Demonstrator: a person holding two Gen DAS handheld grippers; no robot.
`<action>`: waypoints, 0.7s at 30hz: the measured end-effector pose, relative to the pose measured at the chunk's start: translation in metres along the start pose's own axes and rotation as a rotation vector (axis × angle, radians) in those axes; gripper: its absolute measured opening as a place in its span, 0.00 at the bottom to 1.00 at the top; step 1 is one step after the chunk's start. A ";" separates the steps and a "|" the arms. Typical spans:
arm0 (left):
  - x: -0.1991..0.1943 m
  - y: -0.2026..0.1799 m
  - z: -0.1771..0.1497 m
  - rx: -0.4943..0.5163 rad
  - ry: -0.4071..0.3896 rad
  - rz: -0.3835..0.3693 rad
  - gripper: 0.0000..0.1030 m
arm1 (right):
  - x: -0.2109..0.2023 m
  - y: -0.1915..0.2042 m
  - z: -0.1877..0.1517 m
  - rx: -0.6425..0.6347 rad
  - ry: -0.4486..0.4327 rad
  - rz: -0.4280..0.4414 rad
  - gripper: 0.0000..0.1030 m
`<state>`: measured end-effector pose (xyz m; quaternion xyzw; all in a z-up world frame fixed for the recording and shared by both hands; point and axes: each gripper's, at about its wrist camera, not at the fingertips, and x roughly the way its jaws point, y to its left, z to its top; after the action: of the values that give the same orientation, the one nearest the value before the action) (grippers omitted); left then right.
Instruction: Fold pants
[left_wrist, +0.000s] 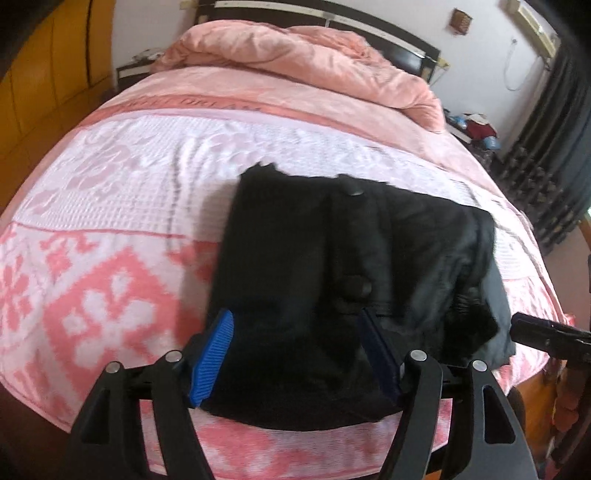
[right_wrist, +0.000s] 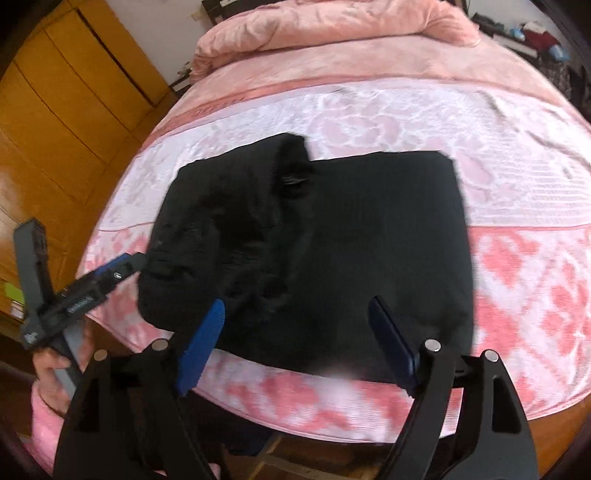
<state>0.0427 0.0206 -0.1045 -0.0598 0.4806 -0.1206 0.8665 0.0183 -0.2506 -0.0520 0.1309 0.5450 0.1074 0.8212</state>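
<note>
The black pants (left_wrist: 343, 280) lie folded in a compact bundle near the front edge of the bed; they also show in the right wrist view (right_wrist: 332, 251). My left gripper (left_wrist: 299, 332) is open, its blue pads (left_wrist: 214, 354) spread over the near edge of the bundle, holding nothing. My right gripper (right_wrist: 299, 321) is open too, its pads (right_wrist: 201, 347) wide apart above the near edge of the pants. The left gripper also shows in the right wrist view (right_wrist: 136, 264), beside the bundle's left side. The right gripper's tip shows in the left wrist view (left_wrist: 517, 325), by the bundle's right side.
The bed has a pink and white patterned blanket (left_wrist: 129, 206) and a rumpled pink duvet (left_wrist: 314, 62) at the head. A wooden wardrobe (right_wrist: 66, 92) stands to the left. A cluttered nightstand (left_wrist: 476, 129) and dark curtains (left_wrist: 554, 147) are at the right.
</note>
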 end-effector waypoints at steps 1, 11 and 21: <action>0.001 0.005 -0.001 -0.012 0.001 0.004 0.74 | 0.006 0.003 0.002 0.010 0.013 -0.002 0.80; 0.019 0.025 -0.005 -0.035 0.030 0.037 0.90 | 0.054 0.030 0.015 0.017 0.119 -0.038 0.86; 0.024 0.040 -0.010 -0.084 0.052 0.014 0.94 | 0.092 0.051 0.019 -0.031 0.111 -0.076 0.83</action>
<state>0.0525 0.0533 -0.1386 -0.0895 0.5081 -0.0961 0.8512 0.0693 -0.1746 -0.1074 0.0911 0.5925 0.0916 0.7952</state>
